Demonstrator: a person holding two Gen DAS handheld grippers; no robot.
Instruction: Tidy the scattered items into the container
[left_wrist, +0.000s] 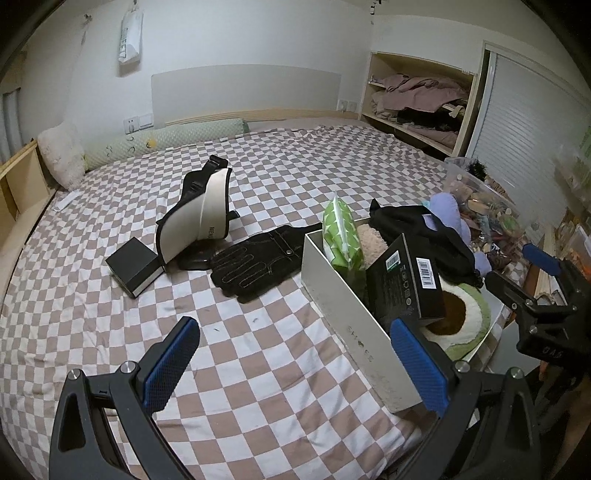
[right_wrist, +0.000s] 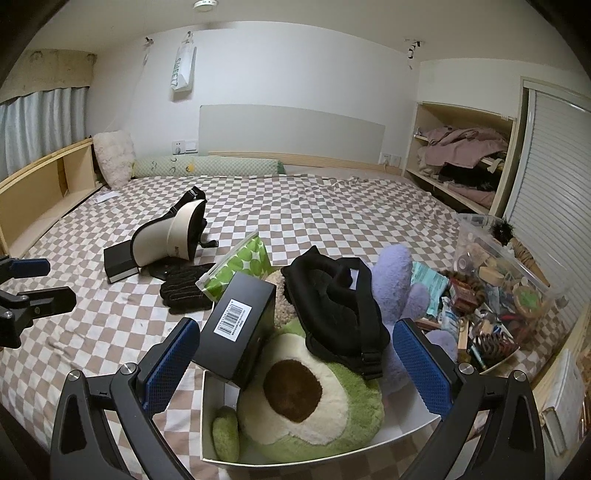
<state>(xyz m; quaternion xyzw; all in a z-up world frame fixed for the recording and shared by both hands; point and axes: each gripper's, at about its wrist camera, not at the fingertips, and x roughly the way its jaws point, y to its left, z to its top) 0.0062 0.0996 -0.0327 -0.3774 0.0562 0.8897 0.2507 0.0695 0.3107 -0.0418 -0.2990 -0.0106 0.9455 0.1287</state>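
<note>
A white box (left_wrist: 347, 314) sits on the checkered bed, holding an avocado plush (right_wrist: 306, 402), a black barcoded carton (right_wrist: 240, 325), a black padded strap item (right_wrist: 340, 306), a green dotted pouch (left_wrist: 340, 236) and a purple plush (right_wrist: 395, 280). On the bed to the left lie a black glove (left_wrist: 255, 262), a white and black visor cap (left_wrist: 199, 214) and a small black box (left_wrist: 135, 266). My left gripper (left_wrist: 295, 362) is open and empty beside the box's left wall. My right gripper (right_wrist: 295, 365) is open and empty just above the avocado plush.
A clear plastic bin (right_wrist: 506, 273) full of small clutter stands right of the box at the bed edge. A long green bolster (left_wrist: 166, 142) and a white pillow (left_wrist: 61, 153) lie at the headboard. Open shelves with clothes (left_wrist: 421, 107) are at the far right.
</note>
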